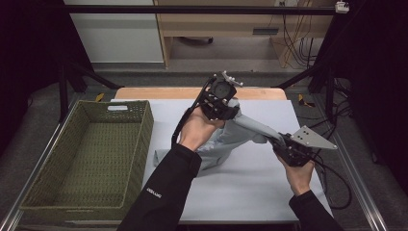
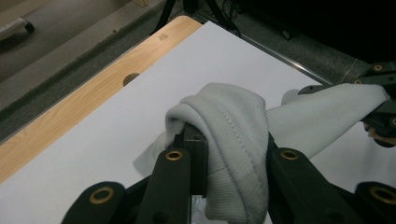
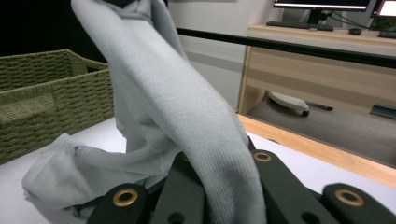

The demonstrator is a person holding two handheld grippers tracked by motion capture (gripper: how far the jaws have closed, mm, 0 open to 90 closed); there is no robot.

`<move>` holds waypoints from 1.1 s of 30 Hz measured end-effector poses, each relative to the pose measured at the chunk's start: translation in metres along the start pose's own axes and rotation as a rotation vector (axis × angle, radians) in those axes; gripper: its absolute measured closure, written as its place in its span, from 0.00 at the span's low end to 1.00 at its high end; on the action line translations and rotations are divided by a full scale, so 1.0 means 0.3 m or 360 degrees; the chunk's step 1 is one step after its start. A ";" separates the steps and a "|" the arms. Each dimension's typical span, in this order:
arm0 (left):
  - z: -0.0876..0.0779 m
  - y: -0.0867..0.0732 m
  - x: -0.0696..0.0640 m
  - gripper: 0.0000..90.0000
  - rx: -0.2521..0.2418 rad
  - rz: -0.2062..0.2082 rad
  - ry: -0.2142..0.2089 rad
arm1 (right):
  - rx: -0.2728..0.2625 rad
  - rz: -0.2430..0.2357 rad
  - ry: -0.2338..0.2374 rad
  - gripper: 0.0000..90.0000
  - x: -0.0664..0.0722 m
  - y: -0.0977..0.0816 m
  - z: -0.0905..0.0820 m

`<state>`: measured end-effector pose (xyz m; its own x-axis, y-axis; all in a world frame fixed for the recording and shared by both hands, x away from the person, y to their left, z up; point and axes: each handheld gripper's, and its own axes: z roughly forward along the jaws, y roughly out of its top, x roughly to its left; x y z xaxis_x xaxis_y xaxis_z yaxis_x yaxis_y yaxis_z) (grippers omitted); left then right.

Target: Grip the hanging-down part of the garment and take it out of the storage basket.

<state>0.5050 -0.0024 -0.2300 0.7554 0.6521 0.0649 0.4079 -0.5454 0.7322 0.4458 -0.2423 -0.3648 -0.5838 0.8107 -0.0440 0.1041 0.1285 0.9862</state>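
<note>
We have a pale grey knitted garment (image 1: 240, 132) between our two claws, partly lifted off the white table (image 1: 250, 187) near its middle, with the rest of it slumped in a loose heap on the sheet below our left forearm. The left claw (image 1: 222, 107) is held high at the far side and is clamped on a rolled, bunched edge of the fabric; in the left gripper view the cloth (image 2: 233, 135) wraps thickly over and between the jaws. The right claw (image 1: 284, 144) sits lower and to the right, closed on a narrower band of the same cloth (image 3: 187, 116), which runs taut up from its jaws toward the other claw. We judge the garment light, soft and fully limp: it sags wherever it is unsupported and will not keep a shape, so it wants two well-spaced holds on an edge or seam rather than one pinch in the middle. The fine ribbed knit looks grippy rather than slippery, with a stitched seam line showing, and it likely stretches under pull. To the left stands a rectangular green woven basket (image 1: 139, 144) with stiff, coarse walls; a light wood strip edges the far side of the table.
</note>
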 end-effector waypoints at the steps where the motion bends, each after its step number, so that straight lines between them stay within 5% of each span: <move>1: 0.000 -0.002 0.000 0.83 0.0002 0.0001 0.0003 | 0.0016 0.0010 0.0024 0.98 0.005 -0.004 0.004; 6: -0.002 -0.010 0.010 0.83 0.0010 -0.0005 0.0016 | 0.0061 0.0019 0.0129 0.70 0.030 -0.037 0.020; 10: 0.002 -0.020 0.014 0.83 0.0019 -0.0008 0.0022 | 0.0070 -0.0024 0.0130 0.30 0.055 -0.072 0.028; 14: 0.008 -0.032 0.026 0.83 0.0020 -0.0034 0.0028 | 0.0085 0.0061 0.0156 0.06 0.068 -0.077 0.016; 19: 0.011 -0.044 0.036 0.83 0.0023 -0.0041 0.0031 | -0.0006 0.0130 0.0122 0.01 0.065 -0.065 -0.019; 27: 0.013 -0.064 0.052 0.83 0.0017 -0.0063 0.0020 | -0.0017 0.0139 0.0010 0.00 0.040 -0.075 -0.059; 33: 0.013 -0.077 0.059 0.83 0.0009 -0.0067 0.0000 | 0.0010 0.0159 0.0011 0.00 0.036 -0.108 -0.063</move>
<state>0.5110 0.0197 -0.2484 0.7377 0.6743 0.0340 0.4421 -0.5206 0.7304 0.4209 -0.2485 -0.3941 -0.5758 0.8157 0.0556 0.1670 0.0508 0.9846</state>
